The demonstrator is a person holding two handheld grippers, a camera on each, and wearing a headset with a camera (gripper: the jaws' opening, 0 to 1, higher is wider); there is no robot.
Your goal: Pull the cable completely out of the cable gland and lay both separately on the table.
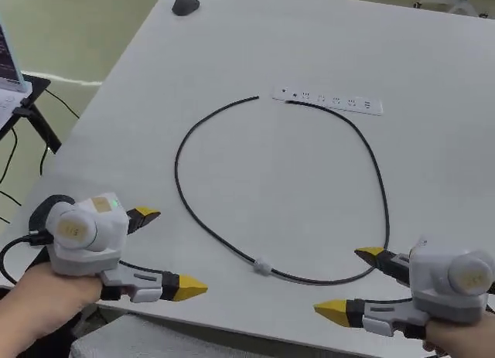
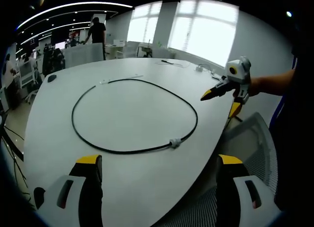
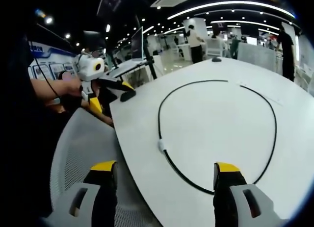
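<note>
My left fingers (image 1: 186, 285) and right fingers (image 1: 336, 311) gape empty; pinched loosely, the cable gland (image 1: 263, 266) may skid along its cable (image 1: 177, 172) off the counter (image 1: 271, 180).

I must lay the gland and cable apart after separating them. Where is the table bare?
Widest bare patch: inside the cable loop. Also free: table right of the loop, and left of it up to the dark object. Crowded: the near edge around the cable gland, between left gripper and right gripper, and beside the power strip.
</note>
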